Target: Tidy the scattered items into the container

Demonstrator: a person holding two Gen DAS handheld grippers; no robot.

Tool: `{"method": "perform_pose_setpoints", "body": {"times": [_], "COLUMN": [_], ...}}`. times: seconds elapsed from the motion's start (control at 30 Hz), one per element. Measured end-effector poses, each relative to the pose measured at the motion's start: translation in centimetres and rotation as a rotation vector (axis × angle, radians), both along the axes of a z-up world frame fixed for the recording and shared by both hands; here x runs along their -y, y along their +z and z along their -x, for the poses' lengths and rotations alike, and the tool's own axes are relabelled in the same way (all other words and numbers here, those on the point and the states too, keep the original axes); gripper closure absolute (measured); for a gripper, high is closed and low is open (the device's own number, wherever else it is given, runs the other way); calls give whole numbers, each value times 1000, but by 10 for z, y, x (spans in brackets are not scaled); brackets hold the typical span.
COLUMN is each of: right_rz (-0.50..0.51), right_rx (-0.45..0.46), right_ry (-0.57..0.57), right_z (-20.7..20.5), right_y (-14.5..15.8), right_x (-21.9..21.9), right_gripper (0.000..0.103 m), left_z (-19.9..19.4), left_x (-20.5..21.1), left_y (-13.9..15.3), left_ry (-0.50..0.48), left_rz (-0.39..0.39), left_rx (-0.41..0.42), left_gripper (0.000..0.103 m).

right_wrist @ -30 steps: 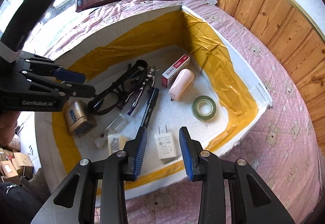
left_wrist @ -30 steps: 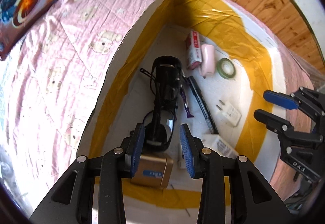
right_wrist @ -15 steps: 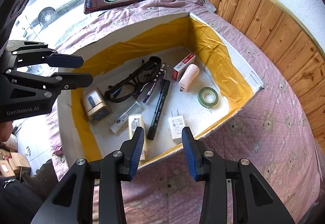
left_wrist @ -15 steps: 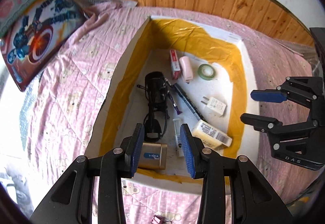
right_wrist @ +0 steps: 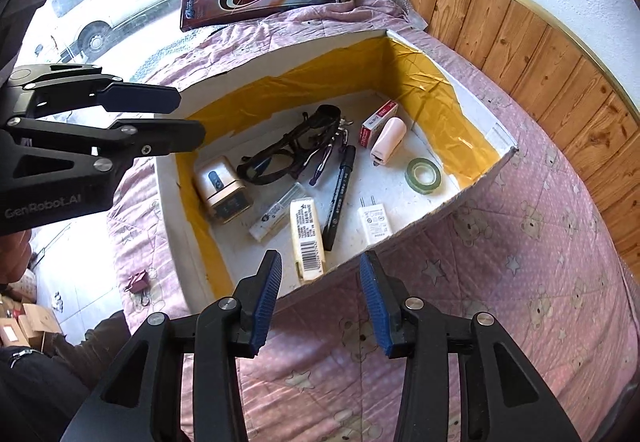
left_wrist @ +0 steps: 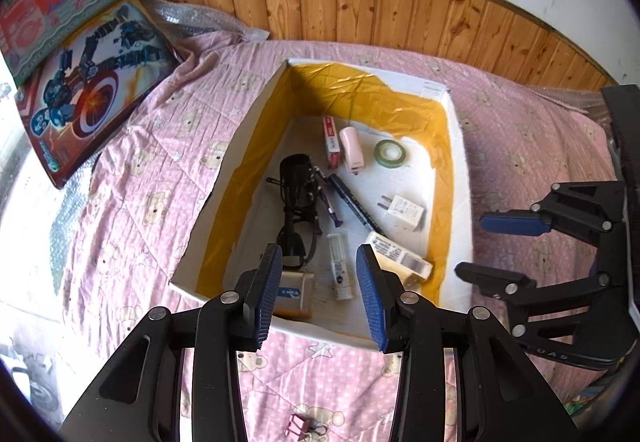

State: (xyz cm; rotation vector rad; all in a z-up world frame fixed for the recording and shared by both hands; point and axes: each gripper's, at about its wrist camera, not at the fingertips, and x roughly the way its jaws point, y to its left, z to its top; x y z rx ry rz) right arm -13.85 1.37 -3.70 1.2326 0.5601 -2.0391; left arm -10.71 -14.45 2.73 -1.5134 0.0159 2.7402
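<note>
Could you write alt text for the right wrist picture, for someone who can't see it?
An open, empty right gripper hangs above a white, yellow-lined box on a pink bedspread. The box holds glasses, a marker, green tape and a charger.

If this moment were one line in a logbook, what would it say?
left tongs: empty, just opening | right tongs: empty, just opening | box: holds glasses, marker, tape | clip: on the bedspread, outside the box
</note>
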Motion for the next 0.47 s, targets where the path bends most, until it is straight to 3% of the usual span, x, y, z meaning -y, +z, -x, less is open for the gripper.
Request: {"method": "perform_pose_setpoints", "body": {"times": [0.23, 0.33, 0.47], "right_rz": [2, 6, 14], "right_rx": [-21, -26, -17], "right_ry": [-19, -28, -35], "right_z": [-13, -18, -21], "right_y": [1, 0, -3], "right_x": [-5, -7, -9], "right_gripper": [56, 55, 55], "left_z": [-15, -23, -30], "left_x": [-4, -6, -7], "left_y": [6, 9, 10], "left_ry": [15, 23, 37], "left_rz": [-54, -71, -72], "left_rx": [-31, -76, -94], "left_gripper": [62, 50, 49]}}
